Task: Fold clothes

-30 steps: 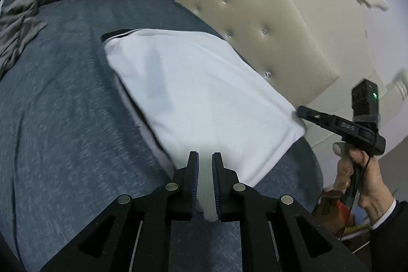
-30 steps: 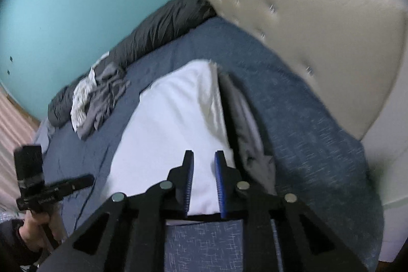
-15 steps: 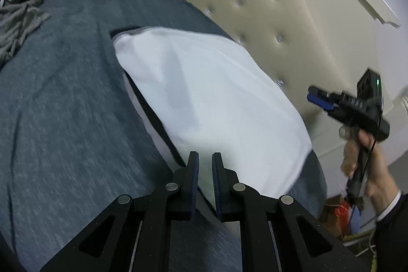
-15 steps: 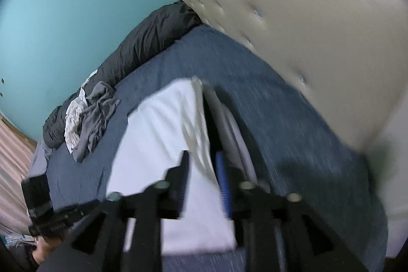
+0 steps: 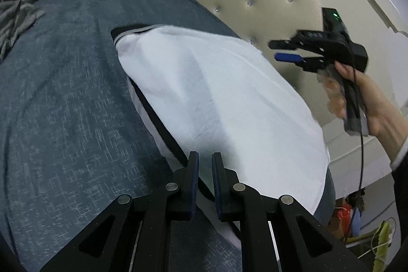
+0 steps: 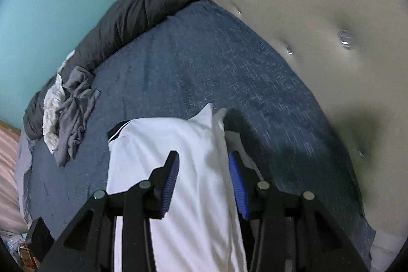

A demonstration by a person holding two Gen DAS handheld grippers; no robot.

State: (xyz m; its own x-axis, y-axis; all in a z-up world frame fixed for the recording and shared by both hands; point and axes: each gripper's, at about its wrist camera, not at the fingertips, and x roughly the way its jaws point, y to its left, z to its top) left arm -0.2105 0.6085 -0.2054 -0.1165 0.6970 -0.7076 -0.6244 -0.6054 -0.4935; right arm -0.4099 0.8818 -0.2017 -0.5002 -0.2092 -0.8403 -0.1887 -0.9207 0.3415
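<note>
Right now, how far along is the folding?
Done: the white garment lies folded over on the blue bedspread. In hand: nothing; the right gripper is open above it, and the left gripper, narrowly parted, holds no cloth. Left: any further fold, plus the crumpled grey and white clothes by the dark duvet.

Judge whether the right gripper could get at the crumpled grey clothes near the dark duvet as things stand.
Probably yes: the right gripper is open and holds nothing, and only bare blue bedspread lies between the white garment and the grey clothes.

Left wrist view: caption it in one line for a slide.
Left gripper hovers over the folded white garment on the blue bedspread while the right gripper is held open above its far edge.
</note>
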